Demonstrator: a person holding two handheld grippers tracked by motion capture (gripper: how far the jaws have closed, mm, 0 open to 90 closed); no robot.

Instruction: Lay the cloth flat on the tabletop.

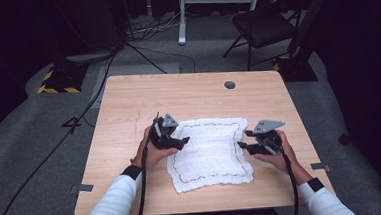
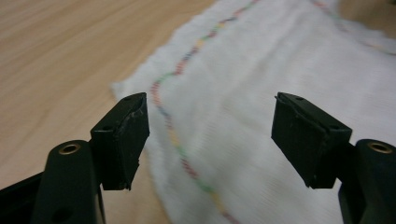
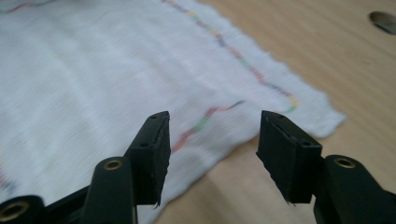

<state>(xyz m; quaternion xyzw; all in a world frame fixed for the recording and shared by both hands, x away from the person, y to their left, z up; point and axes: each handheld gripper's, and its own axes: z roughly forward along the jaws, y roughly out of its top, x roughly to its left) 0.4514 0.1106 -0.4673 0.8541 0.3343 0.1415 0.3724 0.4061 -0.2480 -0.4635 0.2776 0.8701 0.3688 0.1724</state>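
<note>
One wooden table [image 1: 128,101], pale laminate with a straight grain, rounded corners, one round grey cable port [image 1: 229,85] near the far edge. Two hands, two grippers, one cloth.

At the left: left hand [image 1: 153,152] in a white sleeve, wrapped round the left gripper [image 1: 180,142], black, topped by a grey three-cornered plate, one cable trailing back along the forearm. Jaws spread wide in the left gripper view, nothing between them, poised over the cloth's left edge near a corner.

In the middle: one white cloth [image 1: 209,154], soft woven weave with a faintly ribbed surface, roughly square, lying flat on the near half of the table. One thin stitched line of many colours [image 2: 175,140] running just inside the hem on all sides. Edges slightly wavy, sides turned a little off the table's edges; no clear long axis.

At the right: right gripper [image 1: 241,145], same black build and grey plate, held in the right hand [image 1: 276,155]. Jaws parted wide and empty in the right gripper view, aimed at the cloth's right edge, by a corner [image 3: 327,119].
</note>
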